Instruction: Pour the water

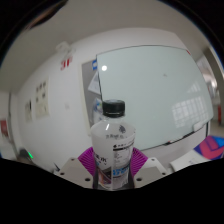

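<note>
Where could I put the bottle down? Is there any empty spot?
No free surface shows clearly. The water bottle stands between the gripper fingers, filling the near view. Behind it are only wall and whiteboard. Something red and blue crowds the low right.

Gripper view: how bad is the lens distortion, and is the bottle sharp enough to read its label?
Gripper view: strong fisheye, so the whiteboard edges bow outward; soft overall, so the label text on the bottle held between the gripper pads is unreadable; lighting is even, with mild glare on the whiteboard.
</note>
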